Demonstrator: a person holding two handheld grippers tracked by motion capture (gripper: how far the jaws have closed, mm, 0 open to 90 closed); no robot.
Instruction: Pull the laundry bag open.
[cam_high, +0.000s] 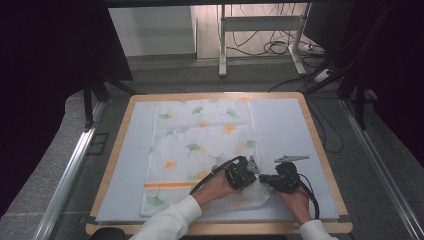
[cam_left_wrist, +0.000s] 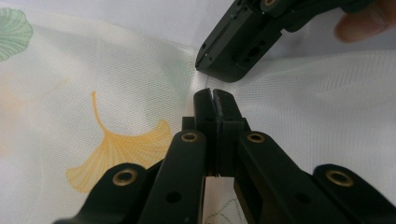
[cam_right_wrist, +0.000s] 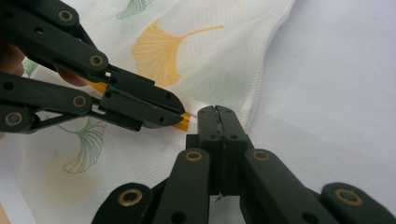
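Both grippers (cam_left_wrist: 214, 95) (cam_right_wrist: 218, 112) pressed together, tip-to-tip at ginkgo-print cloth (cam_high: 200, 145) corner; cloth long axis runs 12 o'clock from grippers.

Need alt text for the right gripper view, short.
Two black hand-held grippers meet tip to tip on a white cloth printed with yellow and green ginkgo leaves: the right hand-held gripper rises from below with its jaws shut, and the left hand-held gripper reaches in from the left. The cloth lies on a pale table cover.
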